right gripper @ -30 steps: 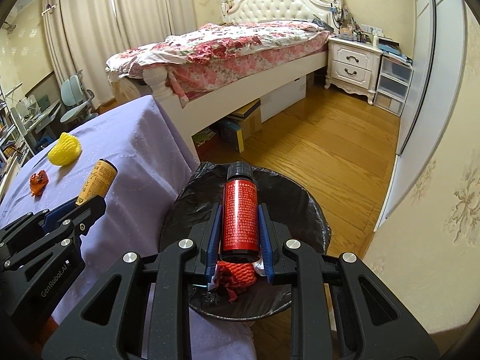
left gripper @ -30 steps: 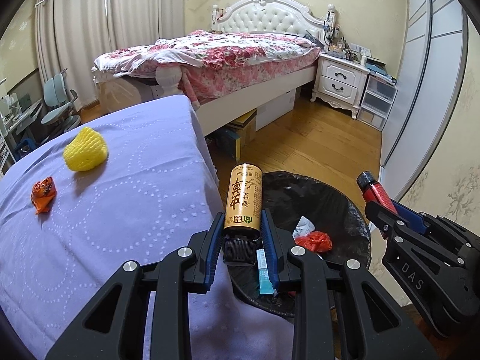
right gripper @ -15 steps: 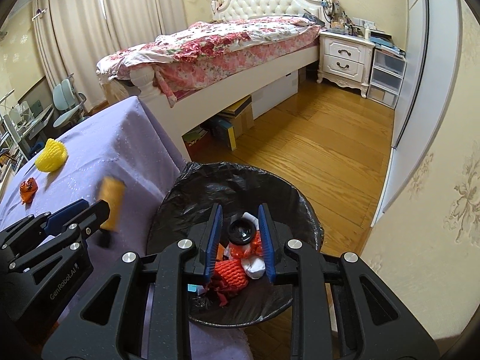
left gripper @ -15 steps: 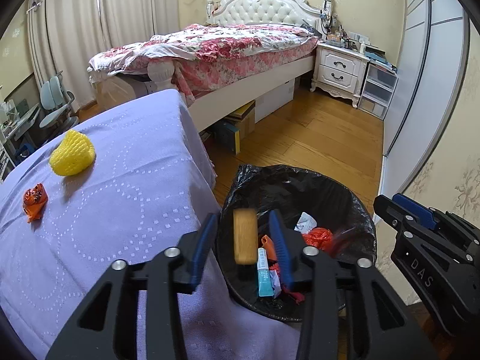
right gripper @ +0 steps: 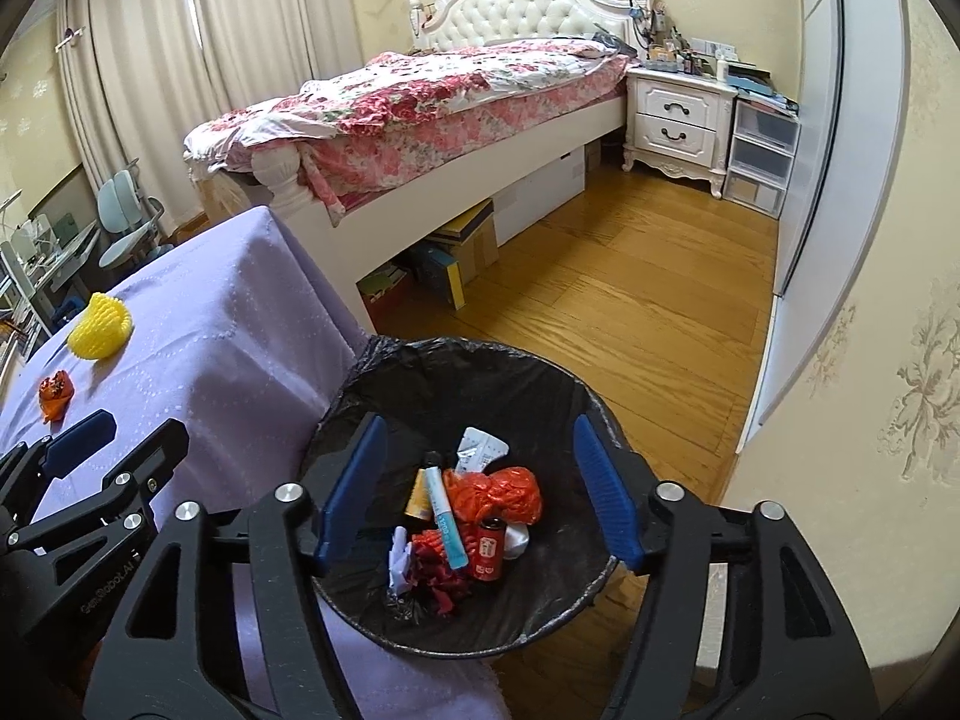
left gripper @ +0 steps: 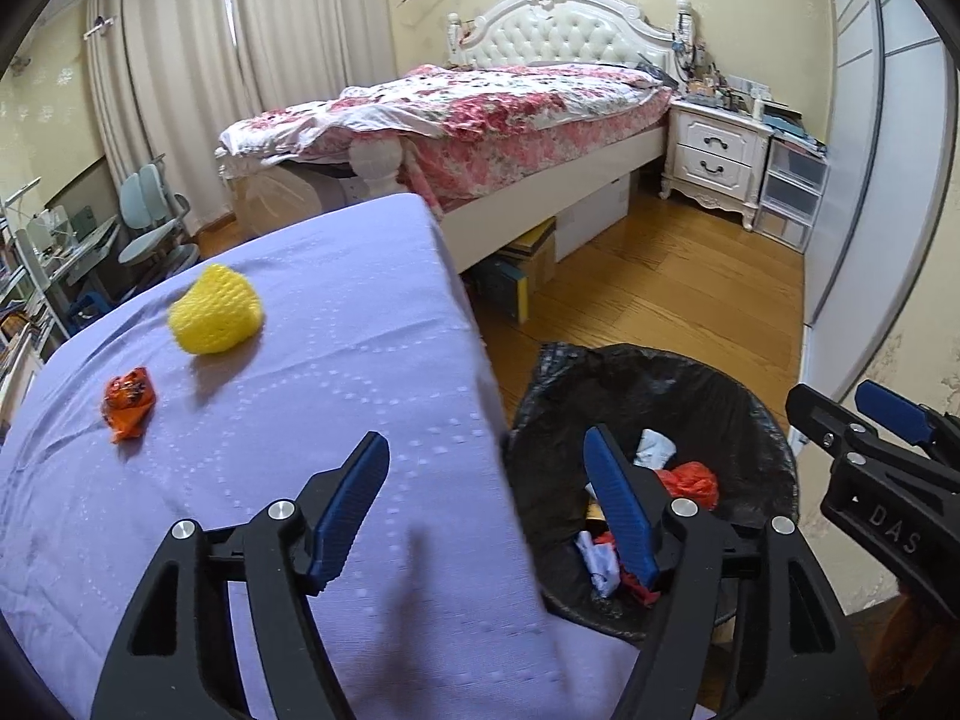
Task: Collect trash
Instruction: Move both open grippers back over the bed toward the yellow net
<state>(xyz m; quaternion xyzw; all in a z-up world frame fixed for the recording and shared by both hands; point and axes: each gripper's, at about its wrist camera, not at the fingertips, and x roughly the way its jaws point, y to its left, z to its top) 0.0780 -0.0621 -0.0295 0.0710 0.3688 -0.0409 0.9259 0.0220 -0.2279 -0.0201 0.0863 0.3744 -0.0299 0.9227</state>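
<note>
Left wrist view: left gripper [left gripper: 486,498] jaws apart and opening, nothing between them. It hangs over the near right edge of the purple tablecloth [left gripper: 312,396], beside the black-lined trash bin [left gripper: 738,384] on the floor to the right. Two pieces left on the cloth, far left: a yellow foam fruit net [left gripper: 215,317] and, just nearer, a crumpled orange wrapper [left gripper: 127,401], apart from each other. Right gripper [left gripper: 864,426] shows at the right edge, past the bin.

Right wrist view: right gripper [right gripper: 480,492] directly above the bin, jaws apart and opening, empty. In the bin lie a small red can [right gripper: 489,546], an amber bottle [right gripper: 419,497], a teal-and-white tube [right gripper: 445,517], red netting and paper scraps.

Handling, judged: the foam net is light, soft and springy; pinch across its middle, since it will squash. The wrapper is thin, crinkly, probably slick; take it at its raised crumple, low against the cloth.
</note>
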